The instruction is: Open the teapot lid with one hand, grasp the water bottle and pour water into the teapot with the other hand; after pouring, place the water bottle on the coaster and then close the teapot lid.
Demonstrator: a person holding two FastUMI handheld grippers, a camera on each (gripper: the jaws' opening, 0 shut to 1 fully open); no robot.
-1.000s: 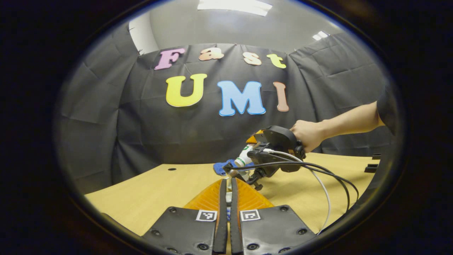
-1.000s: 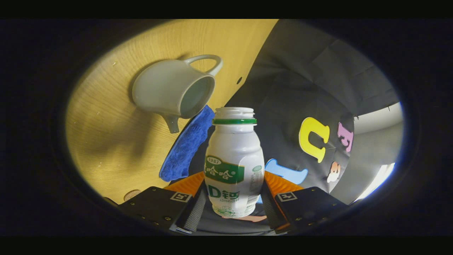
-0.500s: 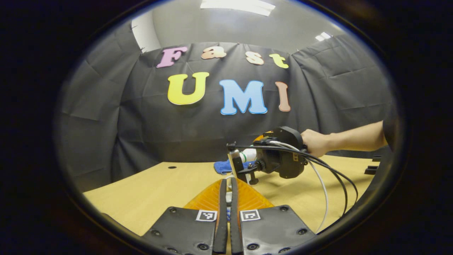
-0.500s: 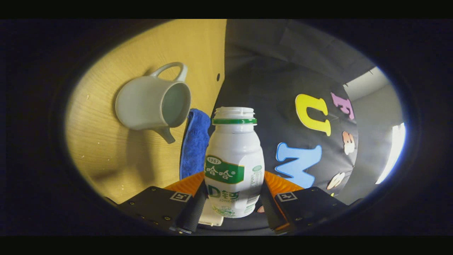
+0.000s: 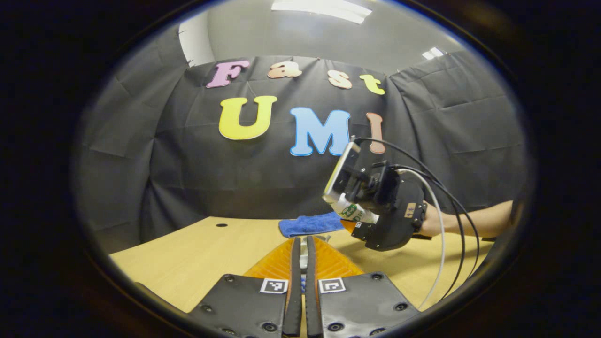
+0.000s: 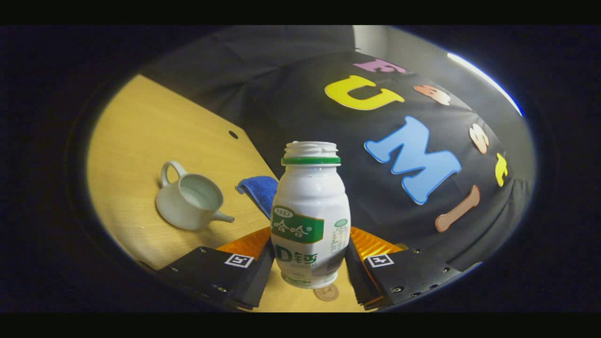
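My right gripper (image 6: 310, 244) is shut on a white water bottle (image 6: 310, 197) with a green label and no cap. The bottle stands along the fingers. Left of it the white teapot (image 6: 190, 202) sits on the table with its top open and pale liquid inside. Behind the bottle lies the blue cloth coaster (image 6: 258, 188). In the left gripper view the right gripper (image 5: 371, 202) hangs above the table, just right of the coaster (image 5: 310, 224), with the bottle (image 5: 350, 210) tilted. My left gripper (image 5: 303, 241) is shut on a small white piece, seemingly the teapot lid (image 5: 304, 256).
The wooden table (image 5: 197, 253) has a small hole (image 5: 217, 225) near its back edge. A brown disc (image 6: 326, 292) lies under the bottle. A forearm (image 5: 474, 224) and cables (image 5: 441, 234) trail off the right gripper. The black cloth wall closes the back.
The right gripper has swung the bottle from lying sideways near the teapot's mouth back to nearly upright, rising and drawing away from the teapot. The left gripper has stayed put.
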